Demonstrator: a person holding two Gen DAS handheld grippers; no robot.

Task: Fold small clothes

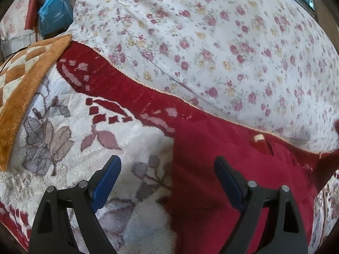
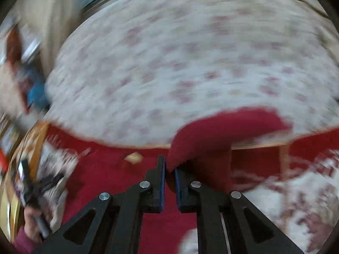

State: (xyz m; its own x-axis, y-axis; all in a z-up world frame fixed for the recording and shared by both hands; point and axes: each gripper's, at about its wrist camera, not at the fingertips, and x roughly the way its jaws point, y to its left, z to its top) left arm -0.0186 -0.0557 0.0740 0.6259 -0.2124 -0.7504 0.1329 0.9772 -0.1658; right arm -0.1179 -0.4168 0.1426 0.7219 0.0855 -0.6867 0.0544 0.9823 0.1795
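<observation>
A dark red garment [image 1: 222,180] lies flat on the plush blanket, with a small pale label [image 1: 258,137] near its far edge. My left gripper [image 1: 167,159] hovers above the garment's left edge, open, nothing between its blue pads. In the blurred right wrist view, my right gripper [image 2: 168,165] is shut on a corner of the red garment [image 2: 222,127]. That corner rises off the bed and drapes over the right finger. The lifted part shows as a red fold [image 1: 326,165] at the right edge of the left wrist view. The person's hand [image 2: 31,222] holding the left gripper appears at lower left.
A white and red plush blanket [image 1: 74,127] covers the near part of the bed, with a floral sheet [image 1: 211,42] beyond it. An orange checkered blanket [image 1: 21,89] lies at the left. A blue bag [image 1: 55,14] sits far left by a pillow.
</observation>
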